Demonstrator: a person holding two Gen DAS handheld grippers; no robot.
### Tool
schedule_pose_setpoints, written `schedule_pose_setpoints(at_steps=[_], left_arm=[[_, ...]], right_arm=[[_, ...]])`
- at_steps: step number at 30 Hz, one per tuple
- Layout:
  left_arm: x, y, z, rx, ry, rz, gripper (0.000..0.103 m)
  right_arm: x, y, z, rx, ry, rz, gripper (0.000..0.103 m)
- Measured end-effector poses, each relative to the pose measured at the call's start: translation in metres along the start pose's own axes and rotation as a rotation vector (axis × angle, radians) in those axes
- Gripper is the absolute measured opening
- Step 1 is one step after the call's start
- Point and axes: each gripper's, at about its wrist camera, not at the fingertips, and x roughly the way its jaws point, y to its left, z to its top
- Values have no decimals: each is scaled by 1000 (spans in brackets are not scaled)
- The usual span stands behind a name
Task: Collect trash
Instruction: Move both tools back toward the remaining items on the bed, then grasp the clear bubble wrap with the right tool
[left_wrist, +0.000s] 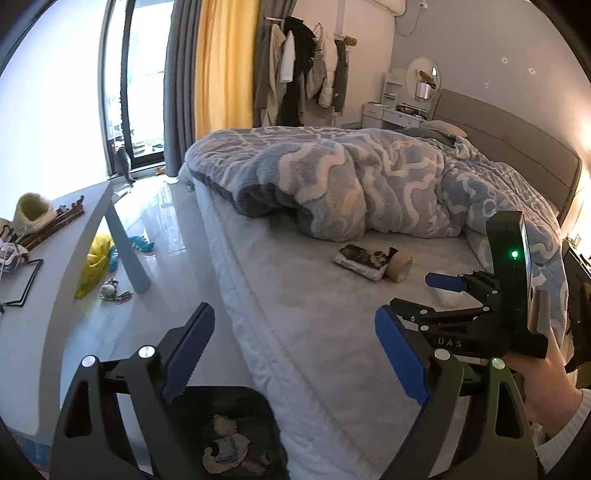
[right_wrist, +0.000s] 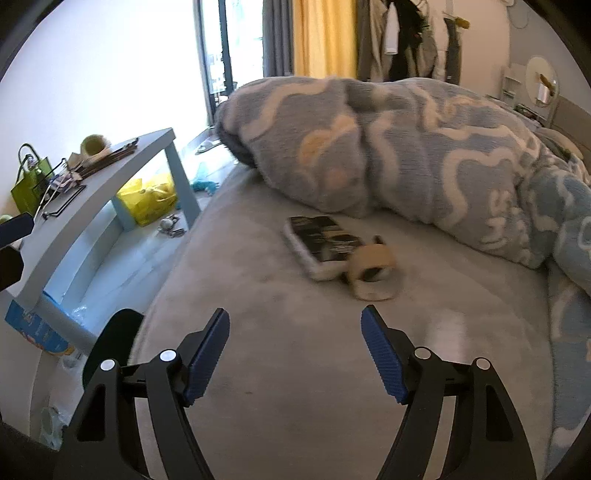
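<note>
Bottom of the left wrist view: the left gripper (left_wrist: 295, 354), fingers spread, nothing between them. Just below it, lower centre, a black trash bin (left_wrist: 236, 435) on the floor beside the bed, w/ crumpled paper scraps inside (one bin).

Right side of that view: the right gripper (left_wrist: 413, 299) hangs over the mattress (left_wrist: 295, 280), fingers spread and empty; a small white wad (left_wrist: 448, 295) lies just beyond them, likely a tissue. In the right wrist view the same gripper (right_wrist: 295, 354) fills the bottom centre, apart.

Mid-frame on the mattress: one book (right_wrist: 321, 243) and one tape roll (right_wrist: 373, 273) touching its near corner. Behind them, one rumpled blue quilt (right_wrist: 406, 147).

Left edge: one pale counter (right_wrist: 110, 184) w/ clutter; one yellow bag (right_wrist: 147, 199) under it.

Risks, as a guess: book and tape may not be trash, so a grab there could bin the wrong item. The roll may tip or roll if nudged, since it stands on edge. The soft wad could slip from wide fingers, or the fingers could snag bedding.
</note>
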Motion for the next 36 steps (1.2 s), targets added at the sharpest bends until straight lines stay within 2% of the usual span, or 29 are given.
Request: schedule_pose_setpoints(at_steps=[7,19,26,28,32,36], left_arm=[[16,-18,9,21,-1,-28,90],[50,-51,19,32,9,-93,90],[70,-72,22,63,19,-129,89],[76,-77,22,69,23,-146,86],[89,-86,22,91,35,-157,79],[102,-90,23,84,43,-176,75]], right_arm=[[2,-32,-6,11,15,-79,75],[13,-85,-19,37,68,-129,76],[16,-118,-23,72,84,-138,56],[19,-127,-26,84,103,-131,51],[19,-144,-30,119,106,-114,34],[15,-158,-29,146,99,-92,31]])
